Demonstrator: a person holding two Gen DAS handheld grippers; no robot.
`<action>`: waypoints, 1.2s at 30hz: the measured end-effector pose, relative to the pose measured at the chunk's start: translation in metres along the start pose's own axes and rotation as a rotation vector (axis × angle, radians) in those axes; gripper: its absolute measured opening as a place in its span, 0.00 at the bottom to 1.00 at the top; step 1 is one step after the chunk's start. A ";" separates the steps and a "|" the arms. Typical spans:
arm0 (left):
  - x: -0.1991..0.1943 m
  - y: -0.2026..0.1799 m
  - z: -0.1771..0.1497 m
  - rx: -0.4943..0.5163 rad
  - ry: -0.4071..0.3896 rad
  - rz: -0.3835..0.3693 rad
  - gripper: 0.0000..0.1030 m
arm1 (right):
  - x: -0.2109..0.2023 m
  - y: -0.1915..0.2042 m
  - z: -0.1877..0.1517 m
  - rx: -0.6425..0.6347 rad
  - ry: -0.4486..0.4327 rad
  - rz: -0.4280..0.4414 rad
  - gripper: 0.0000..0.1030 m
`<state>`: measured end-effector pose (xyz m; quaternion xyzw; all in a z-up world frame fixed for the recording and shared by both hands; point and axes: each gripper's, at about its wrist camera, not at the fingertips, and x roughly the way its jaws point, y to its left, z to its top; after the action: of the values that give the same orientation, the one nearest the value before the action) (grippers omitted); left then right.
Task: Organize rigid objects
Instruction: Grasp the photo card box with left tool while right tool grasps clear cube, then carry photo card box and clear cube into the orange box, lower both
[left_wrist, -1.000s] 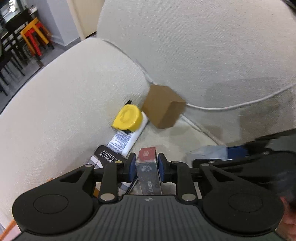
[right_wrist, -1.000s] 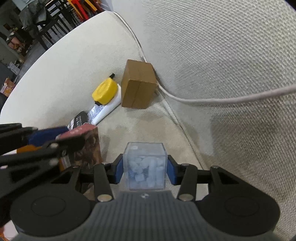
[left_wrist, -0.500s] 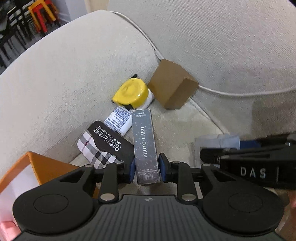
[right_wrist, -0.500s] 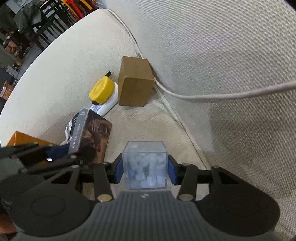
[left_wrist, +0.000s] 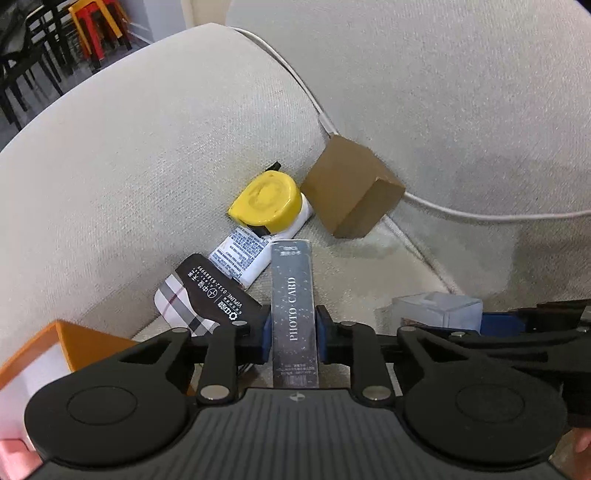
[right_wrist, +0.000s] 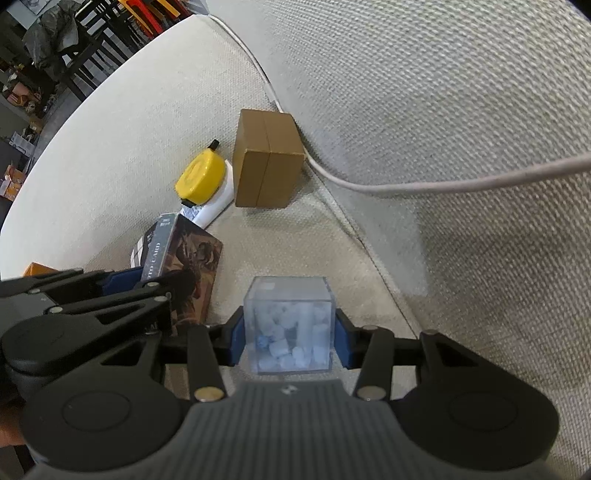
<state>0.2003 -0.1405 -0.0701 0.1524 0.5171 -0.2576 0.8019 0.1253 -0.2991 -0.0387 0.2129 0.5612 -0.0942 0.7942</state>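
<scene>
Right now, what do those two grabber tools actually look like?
Both match: the left gripper and right gripper have matte black bodies with ribbed grey centres, two round black discs, angular black linkages with silver rivets, and blue pads on the fingertips. No cables show.

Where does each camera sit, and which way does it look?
Left wrist: on the left gripper, facing the sofa corner; its fingers clamp the photo card box.
Right wrist: on the right gripper, facing the same corner; its fingers clamp the clear cube.
Both show the brown box and yellow tape measure.
</scene>
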 end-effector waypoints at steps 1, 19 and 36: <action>-0.003 0.000 -0.001 -0.005 -0.010 0.001 0.24 | -0.002 0.000 0.000 0.002 -0.006 0.004 0.45; -0.162 0.043 -0.044 -0.133 -0.281 -0.011 0.24 | -0.058 0.047 -0.024 -0.299 -0.240 0.232 0.45; -0.170 0.157 -0.140 -0.501 -0.266 -0.101 0.24 | -0.110 0.161 -0.071 -0.613 -0.271 0.435 0.45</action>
<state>0.1281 0.1035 0.0225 -0.1116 0.4618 -0.1794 0.8614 0.0885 -0.1340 0.0815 0.0655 0.3954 0.2209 0.8892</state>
